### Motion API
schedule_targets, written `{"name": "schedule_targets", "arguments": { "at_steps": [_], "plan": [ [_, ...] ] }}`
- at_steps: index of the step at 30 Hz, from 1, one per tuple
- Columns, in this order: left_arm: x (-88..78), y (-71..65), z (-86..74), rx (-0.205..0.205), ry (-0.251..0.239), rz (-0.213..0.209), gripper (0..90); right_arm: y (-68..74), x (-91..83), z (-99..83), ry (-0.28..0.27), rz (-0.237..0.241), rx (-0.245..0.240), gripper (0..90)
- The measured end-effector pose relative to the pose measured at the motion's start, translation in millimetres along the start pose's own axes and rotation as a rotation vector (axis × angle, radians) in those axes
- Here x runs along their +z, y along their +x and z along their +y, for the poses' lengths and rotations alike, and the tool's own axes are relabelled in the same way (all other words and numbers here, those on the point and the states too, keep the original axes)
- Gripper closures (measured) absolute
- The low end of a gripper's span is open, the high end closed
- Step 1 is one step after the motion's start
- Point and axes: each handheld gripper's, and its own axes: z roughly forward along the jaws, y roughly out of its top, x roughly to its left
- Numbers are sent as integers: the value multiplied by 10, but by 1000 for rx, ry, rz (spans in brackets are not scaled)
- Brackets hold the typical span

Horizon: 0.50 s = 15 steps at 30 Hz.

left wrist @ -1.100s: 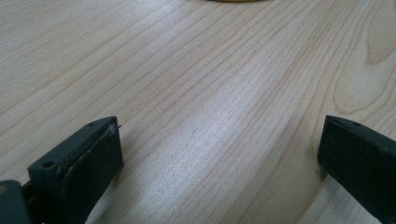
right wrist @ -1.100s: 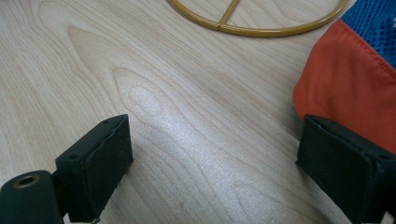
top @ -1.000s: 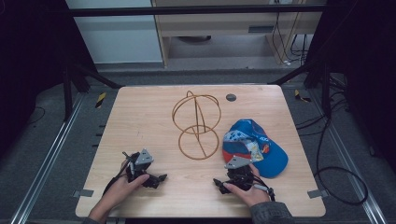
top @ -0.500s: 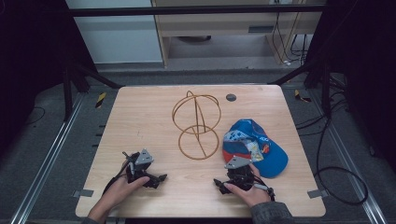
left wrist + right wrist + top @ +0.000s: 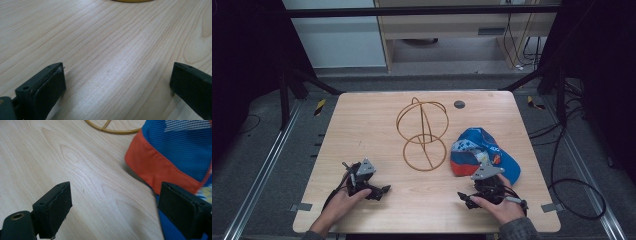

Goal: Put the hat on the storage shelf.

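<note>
Wooden table (image 5: 362, 125) bears cap (image 5: 482, 150), wire stand (image 5: 422, 132) (perhaps brass).

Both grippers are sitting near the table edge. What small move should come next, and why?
Probably ease the right gripper forward and right to the cap. Its jaws stand wide open and empty over bare wood, with the cap's orange band just beyond one jaw. The wire stand lies farther off.

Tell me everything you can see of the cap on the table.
The cap is a baseball-style cap in blue mesh-like fabric with an orange band along its edge and a patch of white, yellow and orange print. It lies on the wooden table near the right front, beside the base ring of the wire stand; whether they touch is unclear. The right gripper sits just in front of it, jaws open, not gripping it. In the right gripper view the cap lies past the right-hand jaw.
</note>
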Motion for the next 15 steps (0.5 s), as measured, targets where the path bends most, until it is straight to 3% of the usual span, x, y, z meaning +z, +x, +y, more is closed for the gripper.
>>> {"name": "schedule_targets", "arguments": {
  "at_steps": [7,15],
  "plan": [
    [1,1,1,0,0,1,0,-204,-234,-71,-2,-40,30,123],
    [1,0,1,-2,1,6,0,-425,-331,-192,33,-59,76,131]
  ]
}}
